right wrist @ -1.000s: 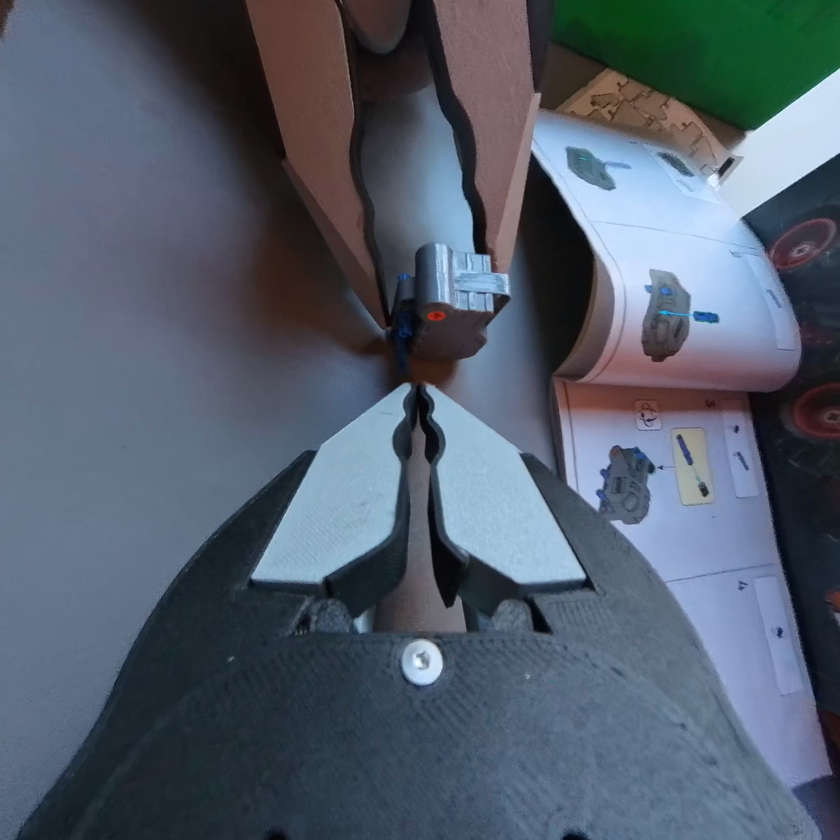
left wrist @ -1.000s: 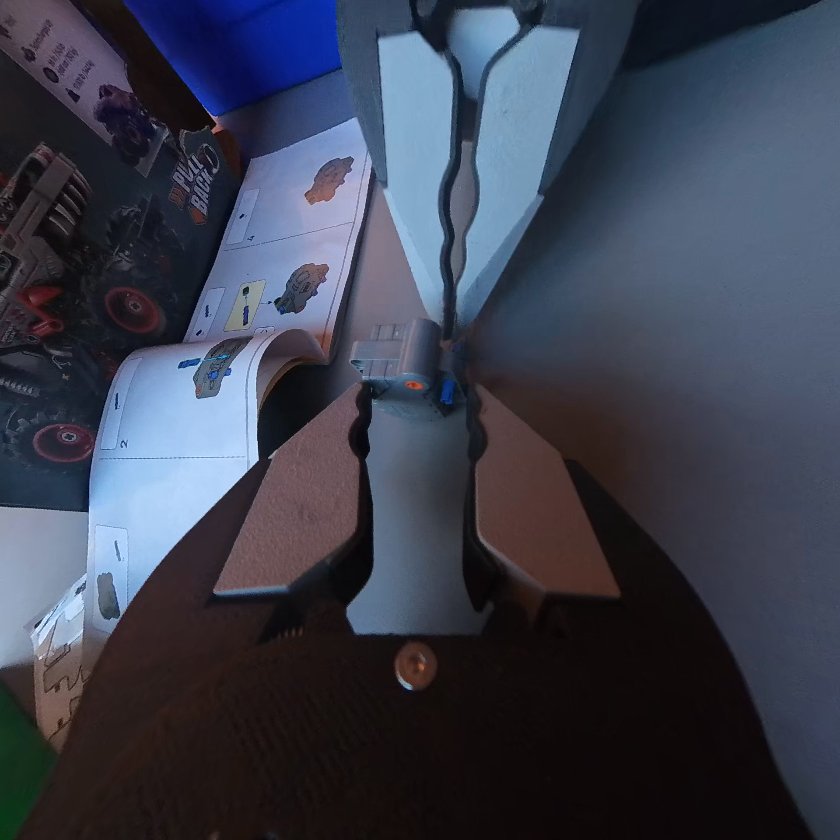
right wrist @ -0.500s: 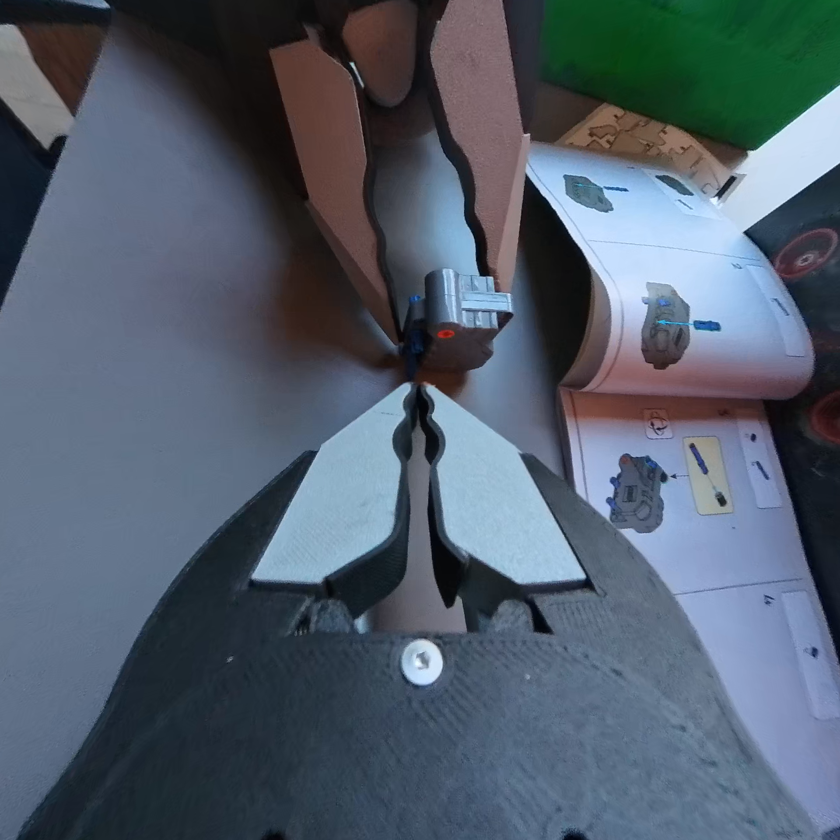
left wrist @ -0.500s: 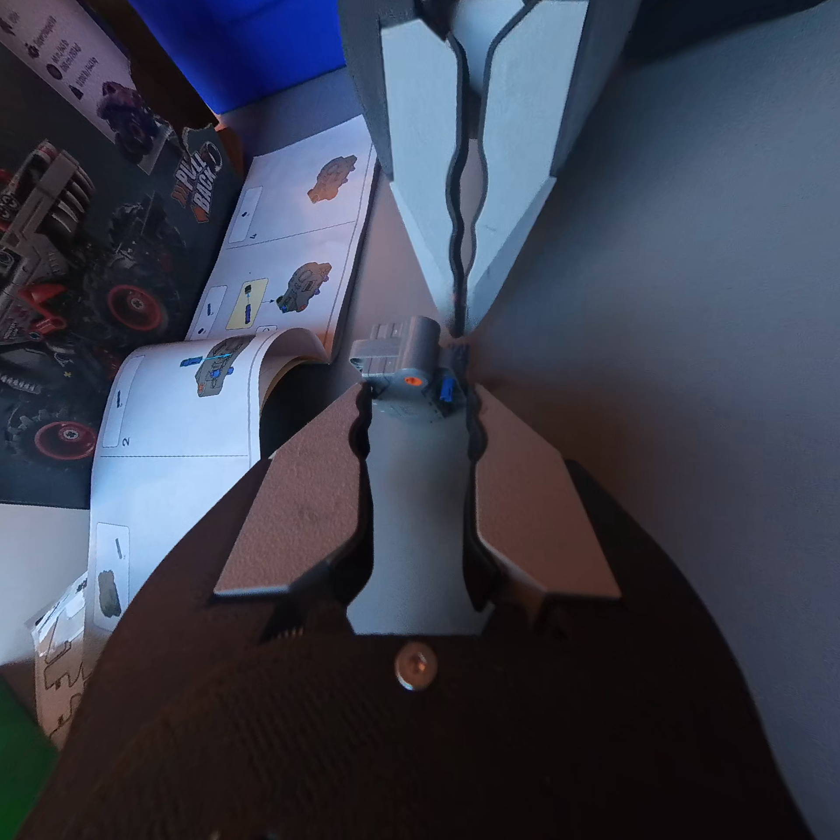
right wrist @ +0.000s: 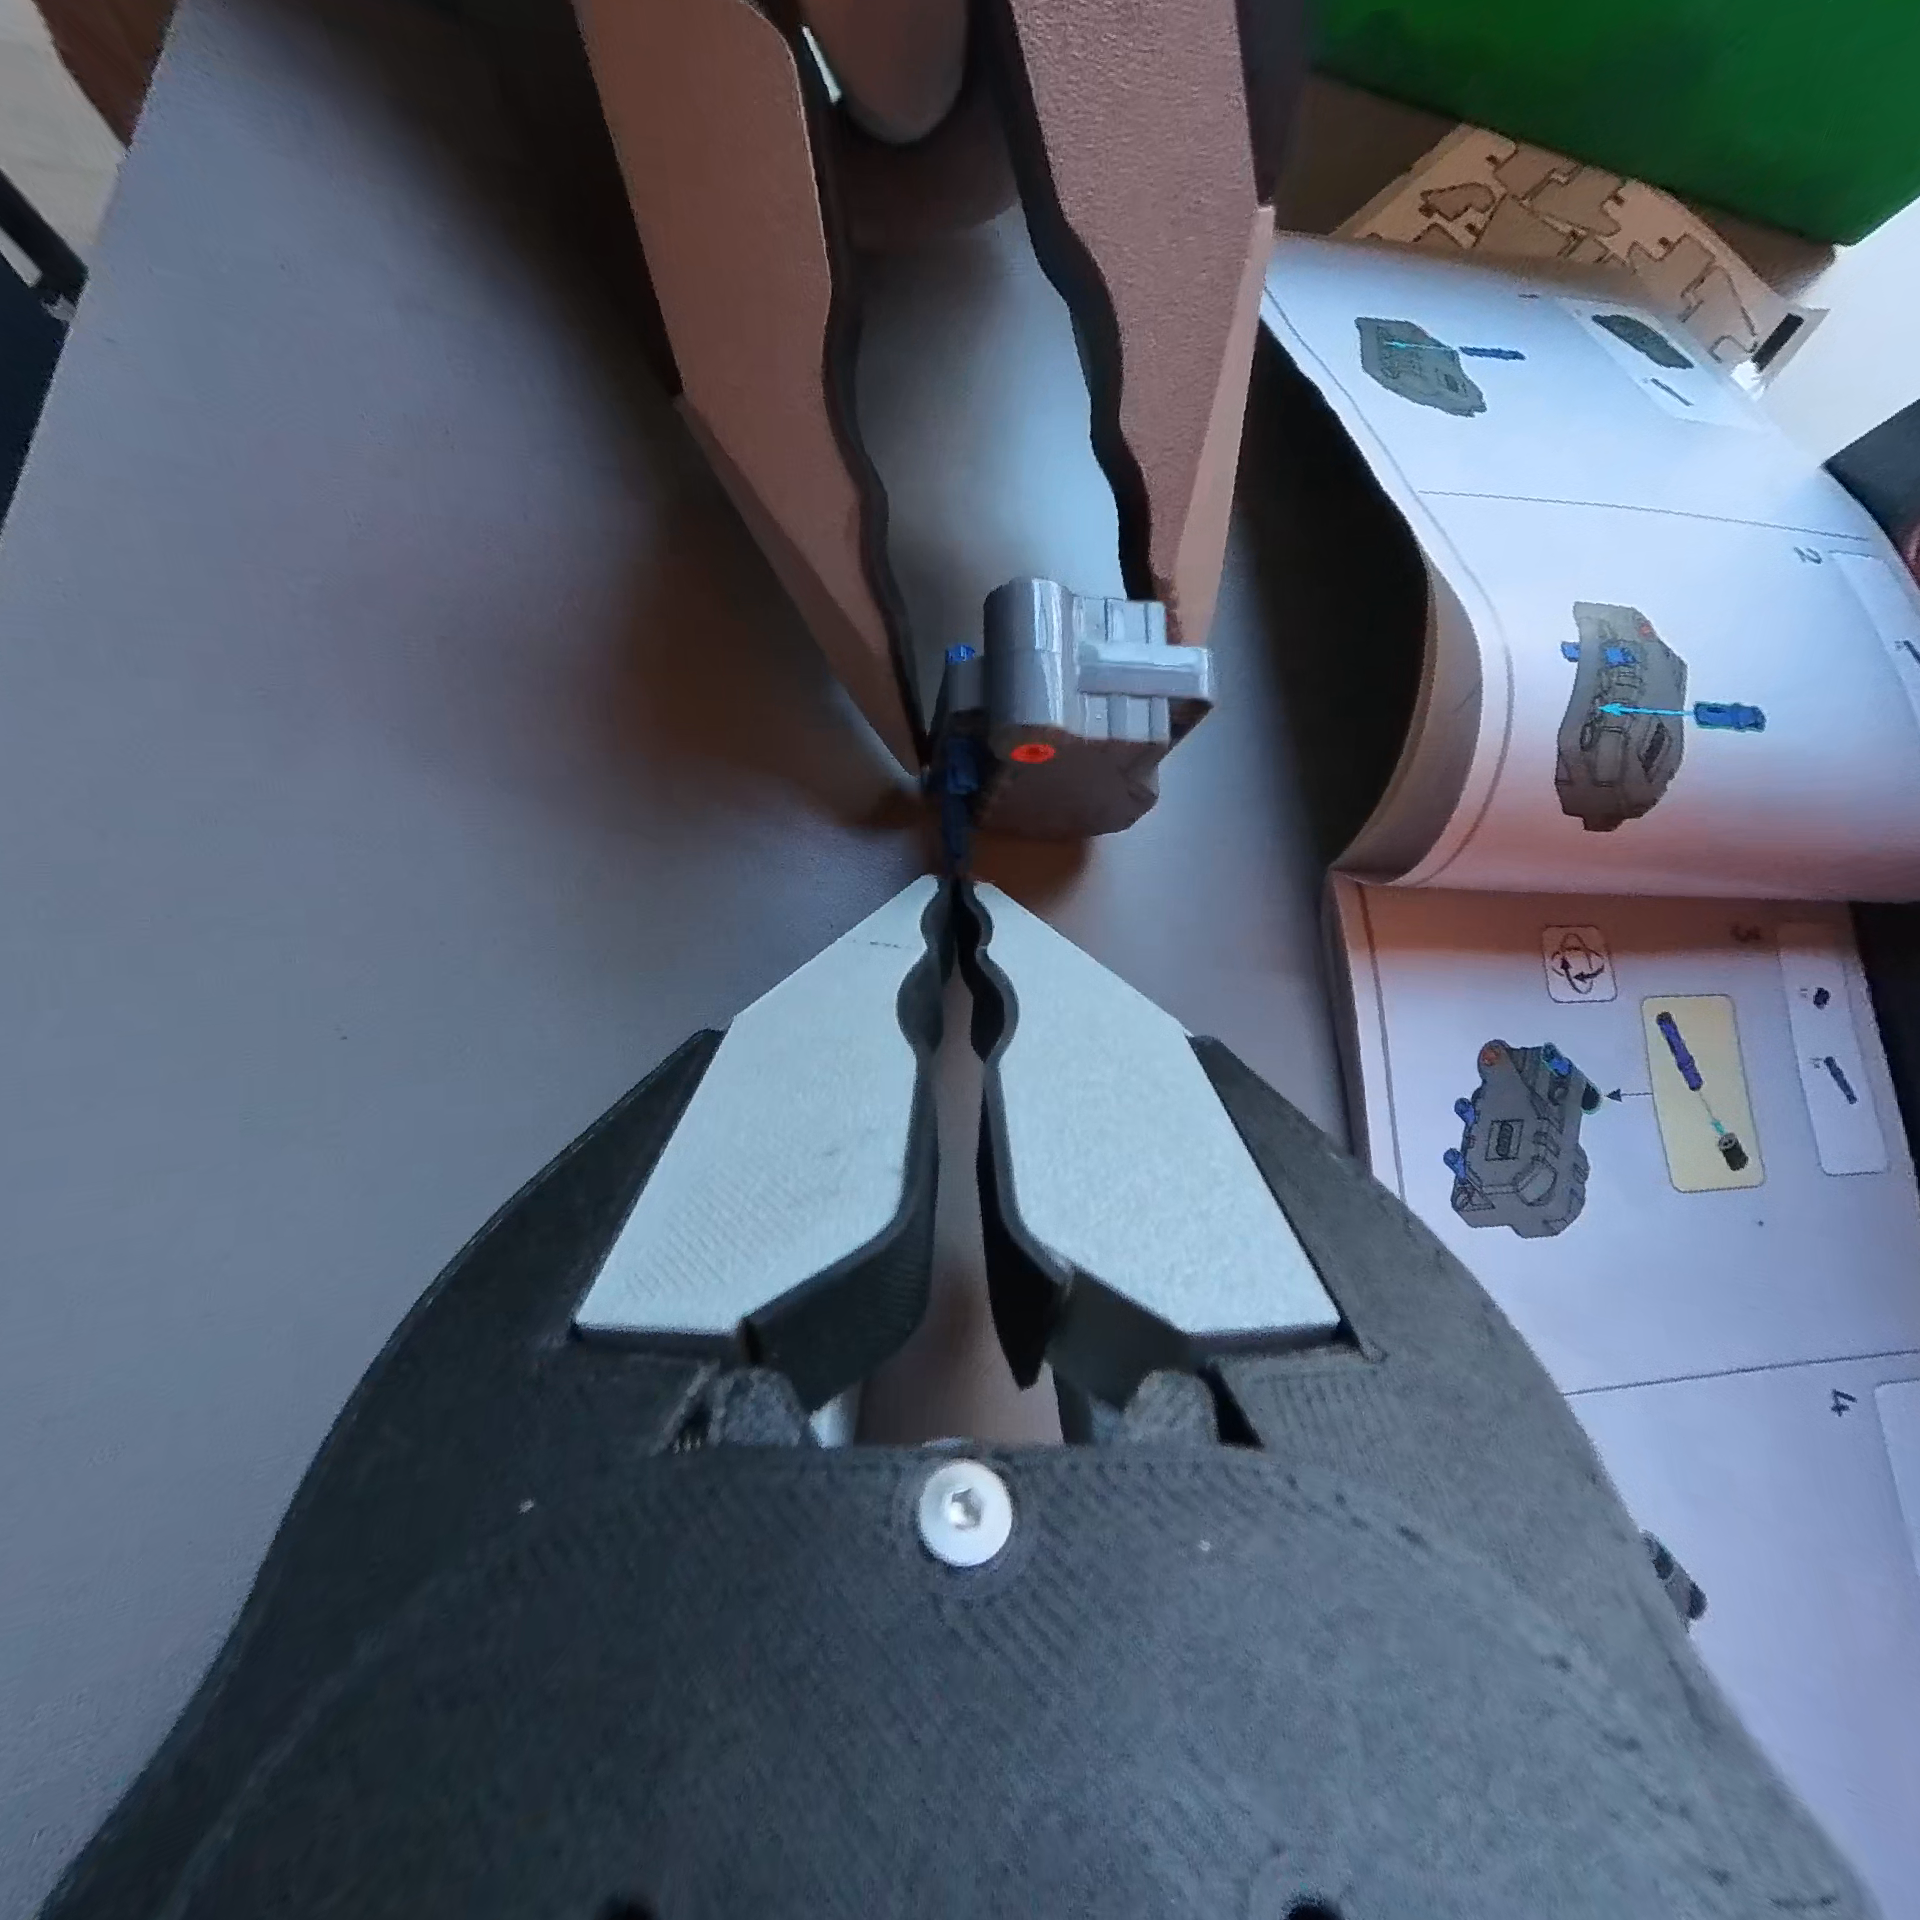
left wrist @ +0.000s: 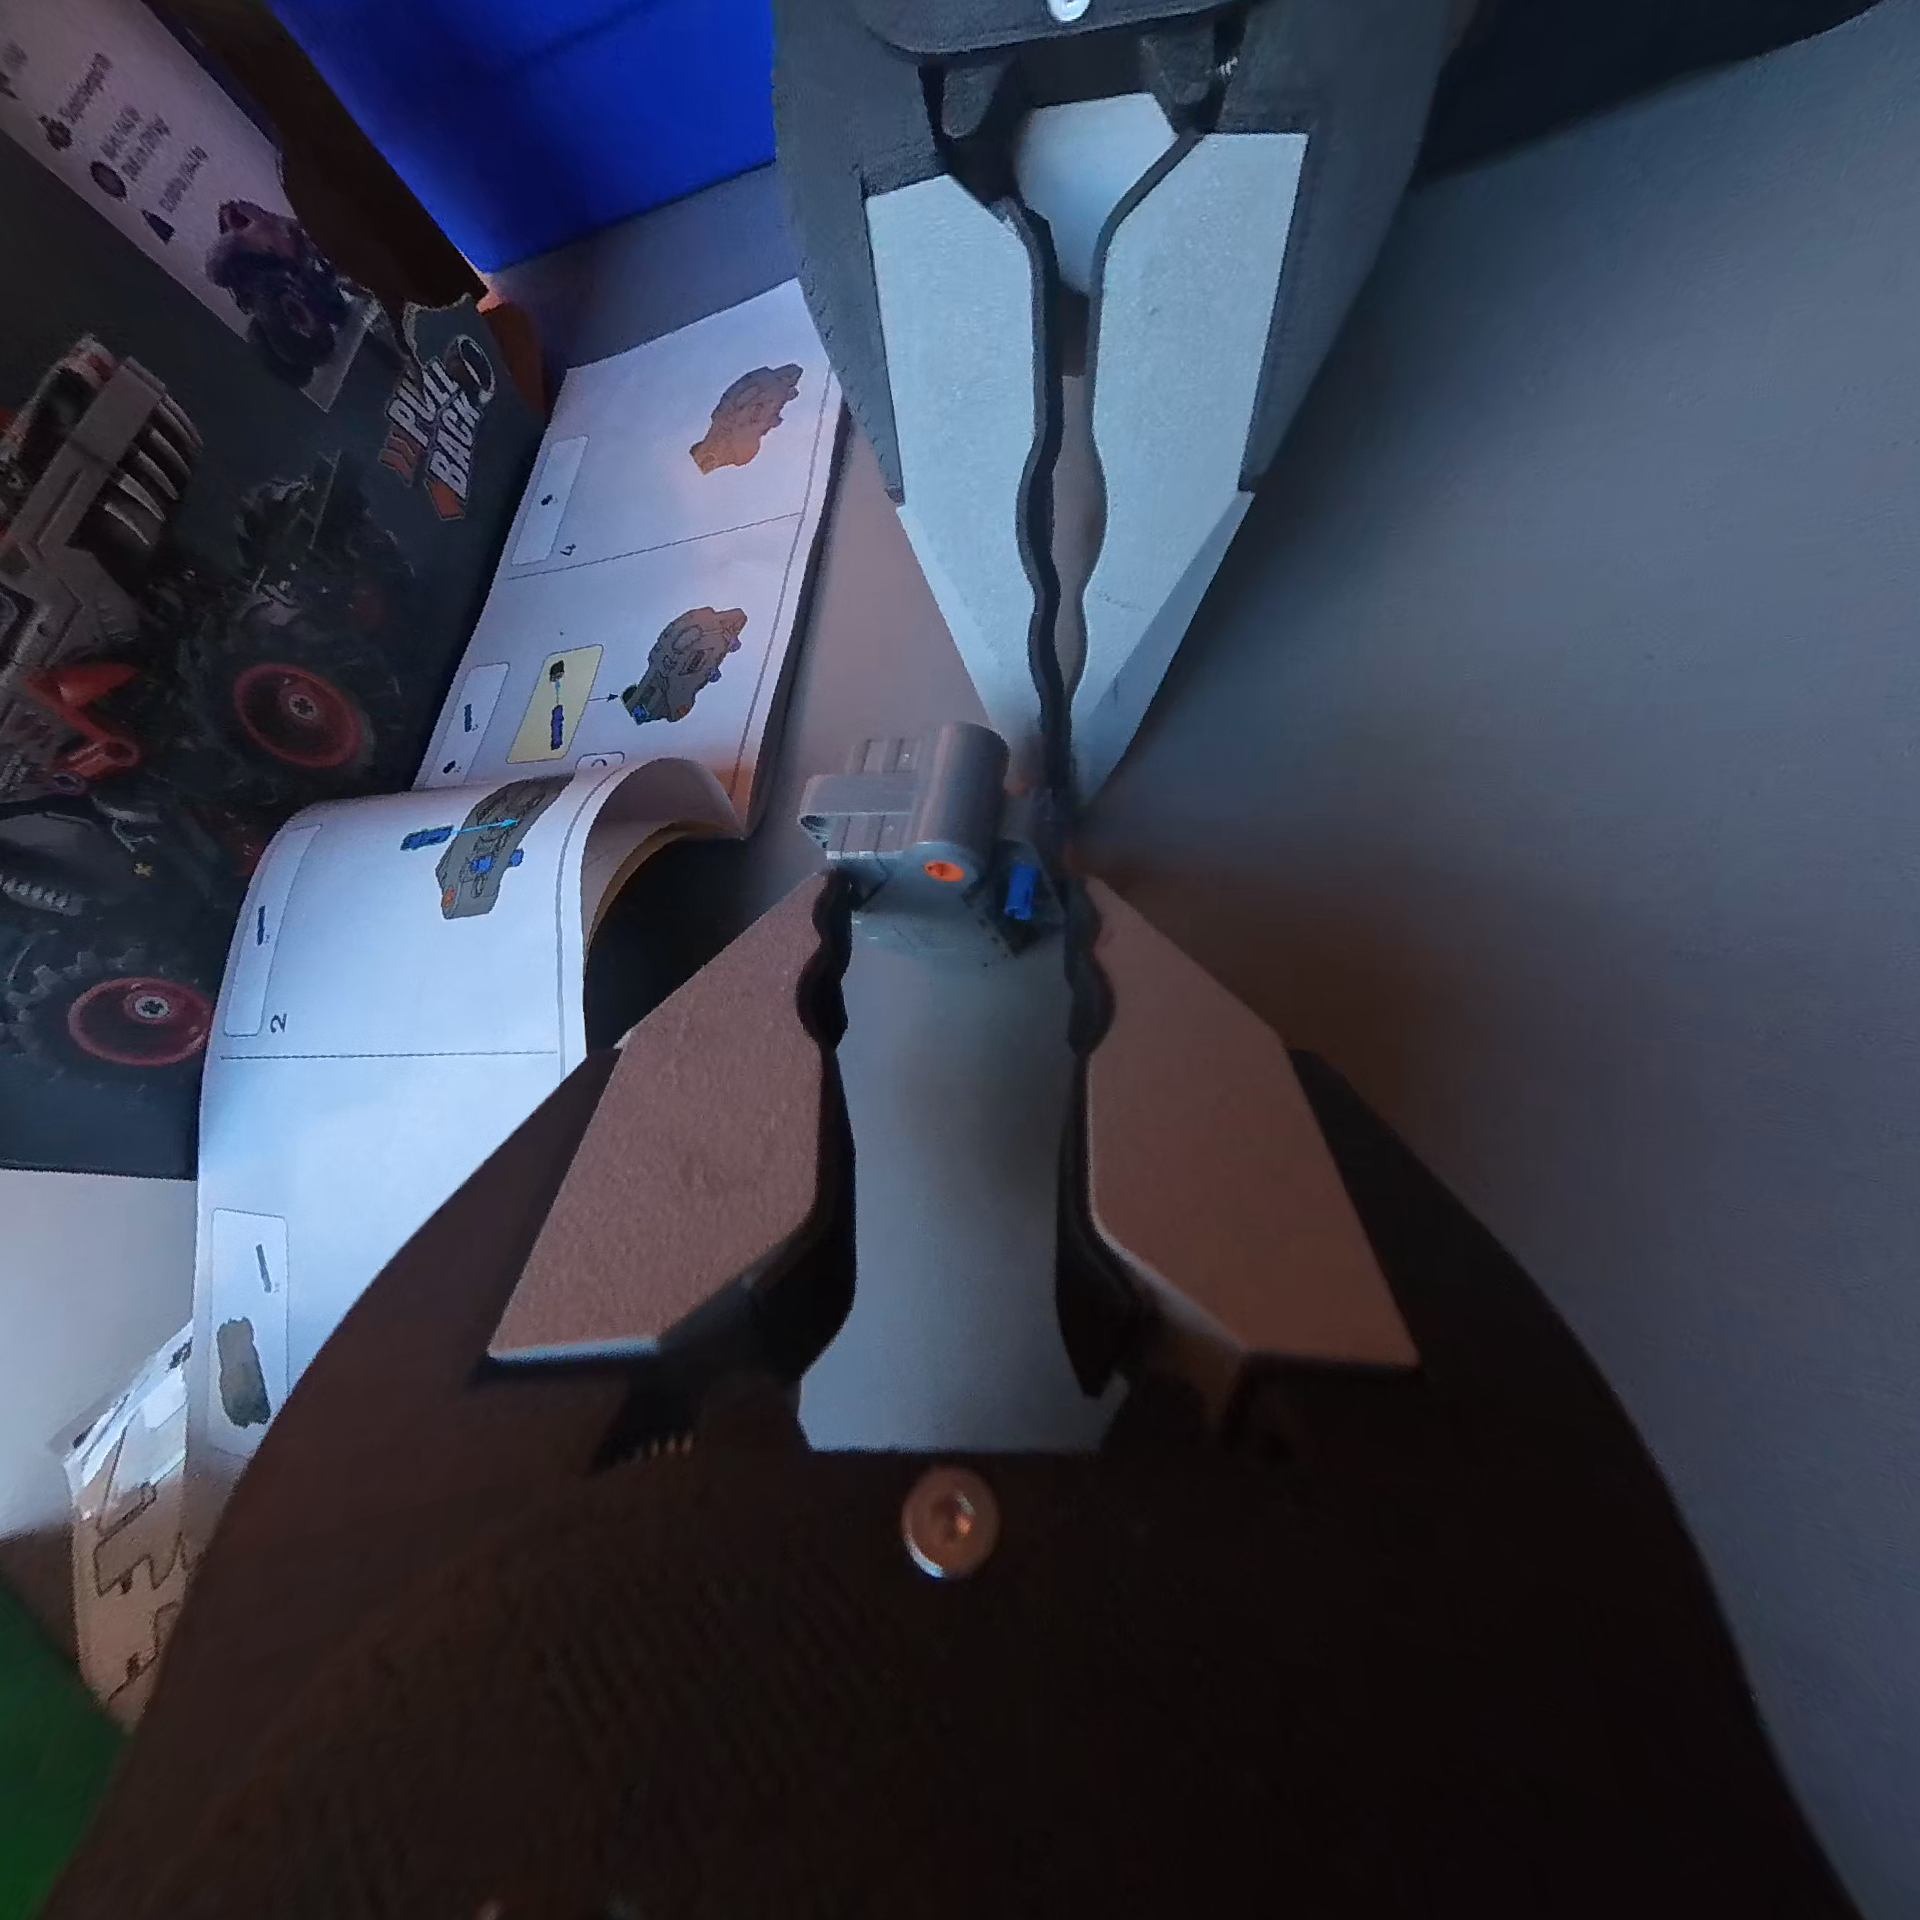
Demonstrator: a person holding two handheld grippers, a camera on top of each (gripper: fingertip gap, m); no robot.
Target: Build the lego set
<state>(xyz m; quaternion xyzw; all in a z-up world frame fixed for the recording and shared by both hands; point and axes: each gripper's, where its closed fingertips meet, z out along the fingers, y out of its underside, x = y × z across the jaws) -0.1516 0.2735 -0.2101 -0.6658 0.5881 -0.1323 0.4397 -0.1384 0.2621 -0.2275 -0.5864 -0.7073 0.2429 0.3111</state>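
Observation:
A grey lego block (left wrist: 914, 821) with an orange dot sits between the brown pads of my left gripper (left wrist: 956, 904), which is shut on it just above the grey table (left wrist: 1558, 727). My right gripper (right wrist: 961, 894), with grey pads, faces it tip to tip and is shut on a thin dark blue pin (right wrist: 958, 805) that reaches into the block's (right wrist: 1070, 717) left side. A second blue pin (right wrist: 961, 657) sticks out of the block farther up. The right gripper (left wrist: 1055, 790) also shows from above in the left wrist view, and the left gripper (right wrist: 1049, 686) in the right wrist view.
An open instruction booklet (left wrist: 416, 987) with a curled page lies beside the block (right wrist: 1662, 623). A dark set box (left wrist: 156, 623) with a truck picture lies beyond it. A blue bin (left wrist: 540, 104), a green box (right wrist: 1662, 83) and a sheet of cut-out shapes (right wrist: 1507, 208) border the area. My two grippers' fingertips are within a few centimetres of each other.
The right gripper has tilted slightly while its tips stay at the block's side. The left gripper holds the block still.

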